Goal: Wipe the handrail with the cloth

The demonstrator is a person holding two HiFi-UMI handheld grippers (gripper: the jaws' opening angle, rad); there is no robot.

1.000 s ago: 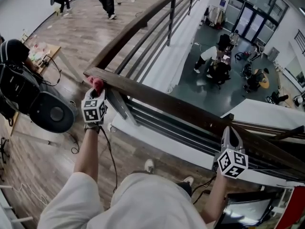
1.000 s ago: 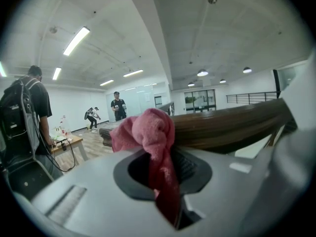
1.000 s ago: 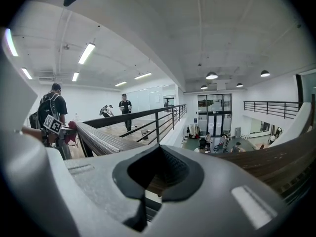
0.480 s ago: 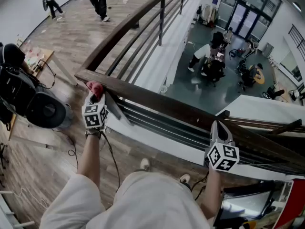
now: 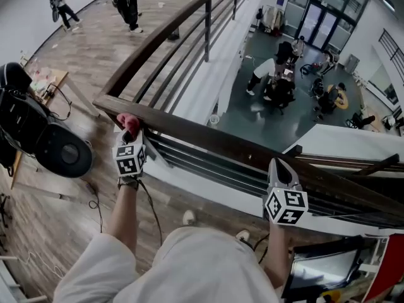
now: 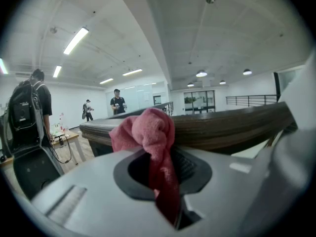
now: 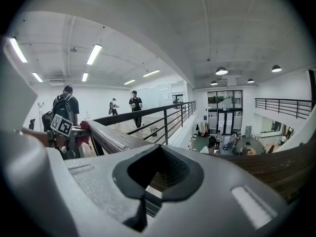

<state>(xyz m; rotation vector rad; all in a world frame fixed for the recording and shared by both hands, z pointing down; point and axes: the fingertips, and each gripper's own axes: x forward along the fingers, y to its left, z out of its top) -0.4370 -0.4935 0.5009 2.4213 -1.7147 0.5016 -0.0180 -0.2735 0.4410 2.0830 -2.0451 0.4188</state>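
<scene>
The cloth (image 5: 128, 122) is a pink rag bunched into a knot. My left claw (image 5: 130, 134) is clamped on it, with a tail of fabric running down between the jaws in the left gripper view (image 6: 148, 132). The knot sits against the near edge of the handrail (image 5: 208, 141), close to the corner where this dark wooden rail meets the one running away along the balcony. From the left claw (image 6: 164, 177) the rail (image 6: 232, 125) fills the view just behind the rag (I can't tell how firmly the two press together).

My right claw (image 5: 278, 165) is well along the same rail towards my right. Its jaws are closed together with nothing between them, as the right gripper view (image 7: 144, 201) shows. Its tip is up by the rail's near edge, but I cannot tell if it touches. That view looks back down the length of the wood (image 7: 111, 137) to the rag (image 7: 85, 126).

Grey metal bars (image 5: 208, 166) run horizontally below the rail. To my left on the plank floor (image 5: 44, 219) stands a round black piece of kit (image 5: 63, 150), beside a black backpack (image 5: 19, 115). Beyond it is a small worktop (image 5: 62, 76) with clutter on it. Two people (image 5: 126, 2) stand far off on this level. More people (image 5: 278, 81) are gathered on the level below the balcony.
</scene>
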